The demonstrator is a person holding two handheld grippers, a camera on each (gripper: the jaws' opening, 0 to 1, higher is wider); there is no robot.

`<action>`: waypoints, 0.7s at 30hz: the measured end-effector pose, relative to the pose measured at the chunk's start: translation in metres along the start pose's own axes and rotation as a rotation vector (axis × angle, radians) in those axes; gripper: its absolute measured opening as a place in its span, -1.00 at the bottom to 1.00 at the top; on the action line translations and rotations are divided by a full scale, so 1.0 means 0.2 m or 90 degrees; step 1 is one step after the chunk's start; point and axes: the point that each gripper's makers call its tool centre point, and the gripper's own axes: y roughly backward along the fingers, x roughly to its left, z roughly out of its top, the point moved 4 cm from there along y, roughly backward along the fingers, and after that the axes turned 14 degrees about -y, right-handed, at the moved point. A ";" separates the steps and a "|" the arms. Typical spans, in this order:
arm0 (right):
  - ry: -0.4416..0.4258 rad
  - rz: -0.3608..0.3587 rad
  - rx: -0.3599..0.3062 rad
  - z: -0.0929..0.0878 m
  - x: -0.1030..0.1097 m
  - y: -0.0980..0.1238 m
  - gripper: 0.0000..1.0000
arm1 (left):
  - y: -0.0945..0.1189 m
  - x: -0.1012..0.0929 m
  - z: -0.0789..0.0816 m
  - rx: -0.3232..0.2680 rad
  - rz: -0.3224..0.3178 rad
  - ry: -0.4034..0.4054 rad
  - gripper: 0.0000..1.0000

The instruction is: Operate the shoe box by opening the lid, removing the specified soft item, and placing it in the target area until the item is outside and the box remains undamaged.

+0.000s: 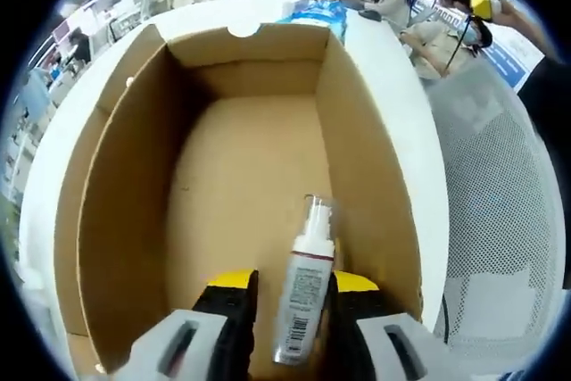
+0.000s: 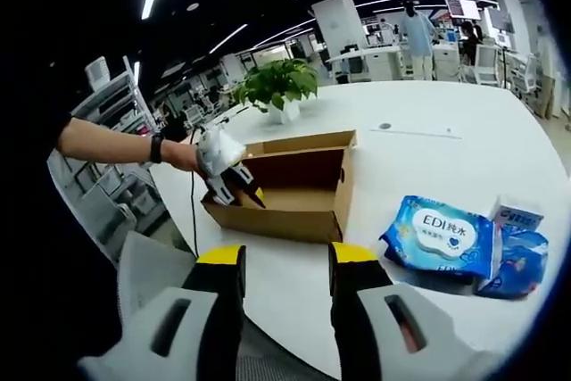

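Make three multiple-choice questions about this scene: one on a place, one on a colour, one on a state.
1. Where is the pump bottle?
A. Inside the cardboard box, between the jaws of the left tool
B. On the white table
C. Beside the potted plant

2. What colour are the wipes packs on the table?
A. Red
B. Blue
C. Green

3. What is the state of the right tool?
A. Shut on the bottle
B. Shut on a wipes pack
C. Open, holding nothing

Answers: 1 A, the bottle stands over the box floor between the yellow-tipped jaws. 2 B, the wrappers are blue. 3 C, its jaws stand apart over the table.
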 end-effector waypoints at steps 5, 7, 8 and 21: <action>0.003 -0.003 0.001 -0.01 0.00 0.01 -0.31 | -0.01 -0.01 -0.01 -0.012 0.000 0.092 -0.60; 0.001 -0.003 0.001 -0.01 0.00 0.01 -0.31 | 0.00 -0.01 -0.02 -0.015 0.000 0.092 -0.60; 0.000 -0.002 0.001 -0.02 0.00 0.01 -0.31 | 0.00 -0.01 -0.02 -0.018 0.003 0.094 -0.61; 0.003 0.008 0.005 -0.01 0.03 -0.03 -0.32 | 0.14 0.05 0.03 -0.082 0.062 0.117 -0.61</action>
